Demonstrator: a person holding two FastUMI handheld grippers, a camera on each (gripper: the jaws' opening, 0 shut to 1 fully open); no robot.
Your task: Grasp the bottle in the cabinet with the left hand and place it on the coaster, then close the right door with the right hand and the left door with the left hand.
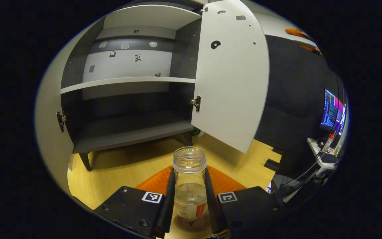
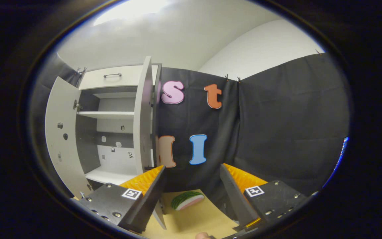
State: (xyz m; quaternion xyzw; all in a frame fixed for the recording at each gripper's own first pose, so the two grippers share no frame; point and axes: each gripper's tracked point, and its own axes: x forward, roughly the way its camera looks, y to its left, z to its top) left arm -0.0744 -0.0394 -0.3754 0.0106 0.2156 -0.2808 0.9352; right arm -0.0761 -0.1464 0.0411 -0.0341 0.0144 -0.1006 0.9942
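Left claw (image 1: 190,202): at the bottom centre of the left gripper view, both fingers press on the lower body of the bottle, one on each side, so it is pinched upright and cannot tip while it is set down.
Bottle (image 1: 190,186): clear, lidless, a little liquid in the bottom, a label near its base; it stands between the fingers right over the coaster, out of the cabinet.
Coaster (image 1: 192,223): a round printed disc at the very bottom of the frame, just under the bottle's base; whether the base already touches it I cannot tell.
Step in hand: I judge this the placing of the bottle, almost done, with release next.
Orange mat (image 1: 222,181): ribbed, spread on the bench behind the bottle, lower centre of the frame.
Bench (image 1: 118,169): pale wood, carrying the mat and the cabinet's legs.
Right claw (image 2: 192,199): at the bottom of the right gripper view, fingers spread wide with nothing between them, held back from the cabinet, likely waiting its turn for the door.
Green slice (image 2: 187,200): a small green and pink object lying on the bench beyond the spread fingers.
Cabinet (image 1: 128,79): upper left and centre of the left gripper view, shelves bare, small stickers on the back wall.
Right door (image 1: 230,76): swung wide open, upper centre-right, hinge showing at its inner edge.
Left door (image 2: 60,132): also open, at the left of the right gripper view; both wait to be closed.
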